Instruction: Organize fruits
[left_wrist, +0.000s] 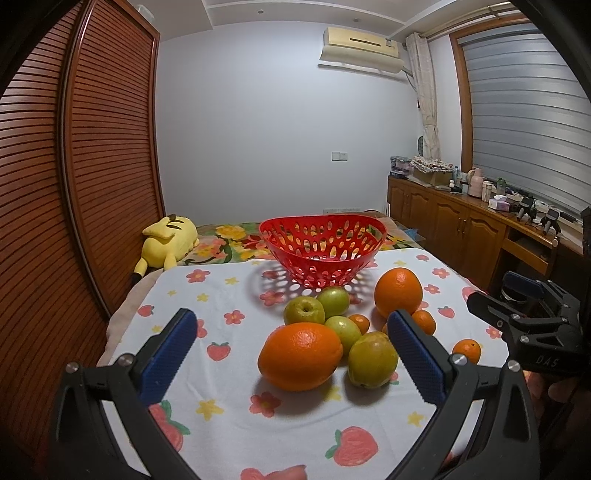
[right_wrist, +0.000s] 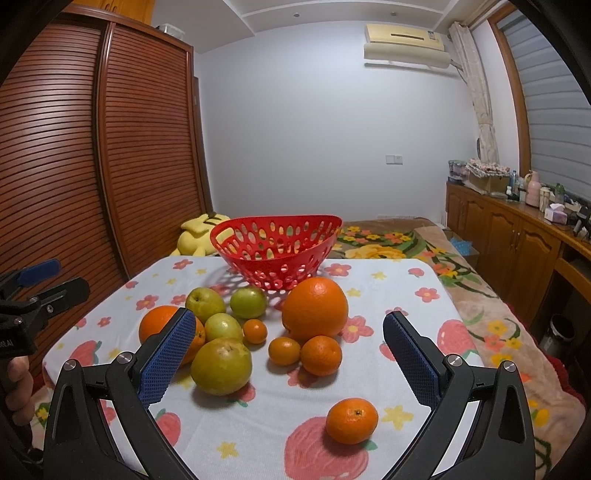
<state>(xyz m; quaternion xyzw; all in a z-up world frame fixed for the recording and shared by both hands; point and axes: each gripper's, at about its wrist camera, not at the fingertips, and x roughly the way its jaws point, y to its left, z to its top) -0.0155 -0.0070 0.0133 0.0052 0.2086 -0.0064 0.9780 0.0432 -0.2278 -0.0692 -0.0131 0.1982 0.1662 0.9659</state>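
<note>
An empty red perforated basket (left_wrist: 321, 254) (right_wrist: 275, 251) stands at the far side of the table. In front of it lie two big oranges (left_wrist: 300, 356) (left_wrist: 398, 291), several green fruits (left_wrist: 304, 310) (right_wrist: 221, 365) and several small tangerines (right_wrist: 351, 420) (right_wrist: 320, 355). My left gripper (left_wrist: 291, 354) is open and empty, with the near big orange between its blue pads. My right gripper (right_wrist: 290, 354) is open and empty above the small tangerines. The right gripper also shows at the right edge of the left wrist view (left_wrist: 517, 314).
The table wears a white cloth with strawberries and flowers (right_wrist: 258, 435). Behind it is a bed with a flowered blanket (right_wrist: 399, 247) and a yellow plush toy (left_wrist: 168, 240). A wooden slatted wardrobe (left_wrist: 74, 184) is at left, a cluttered wooden cabinet (left_wrist: 461, 218) at right.
</note>
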